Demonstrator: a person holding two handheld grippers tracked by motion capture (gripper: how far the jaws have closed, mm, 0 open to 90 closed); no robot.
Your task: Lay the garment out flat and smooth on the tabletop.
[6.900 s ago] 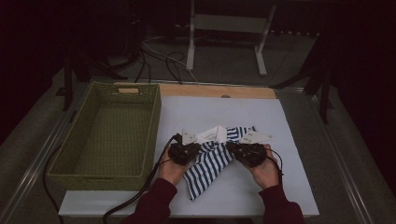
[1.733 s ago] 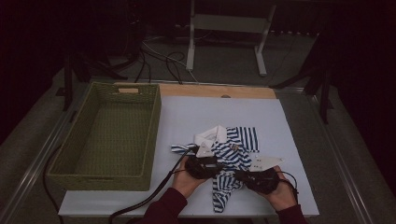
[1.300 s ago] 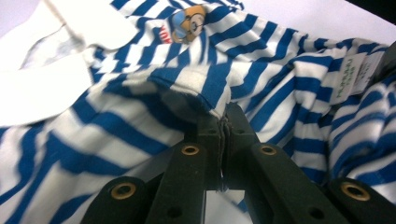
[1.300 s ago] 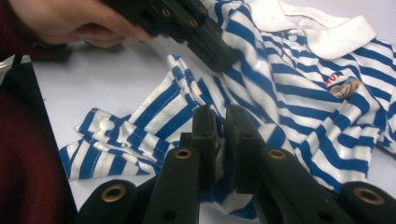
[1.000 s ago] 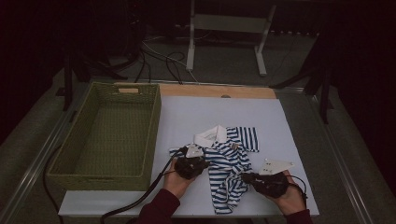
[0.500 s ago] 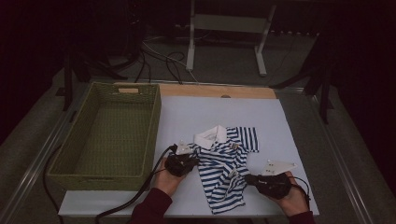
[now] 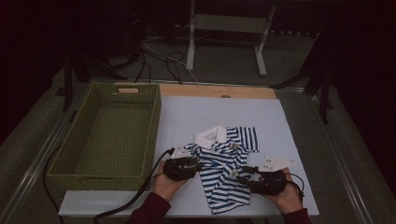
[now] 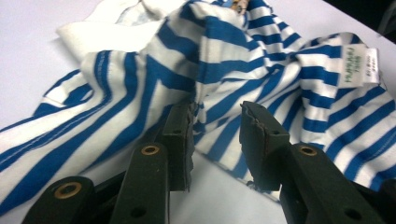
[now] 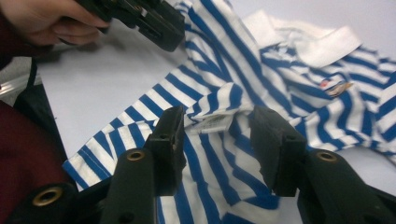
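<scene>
Surroundings: an empty green woven rectangular basket (image 7: 112, 135) sits on the left of the white-topped desk (image 7: 280, 126), well apart from the work; nothing blocks either hand.
Garment: a small blue-and-white striped polo shirt with a white collar (image 7: 223, 168) lies crumpled on the desk's near middle, its label turned out.
Left hand-held gripper (image 7: 198, 165): at the shirt's left edge; jaws just opened, pads apart, fabric bunched between them.
Right hand-held gripper (image 7: 242, 177): at the shirt's right side; jaws just opened, standing apart over striped cloth.
</scene>
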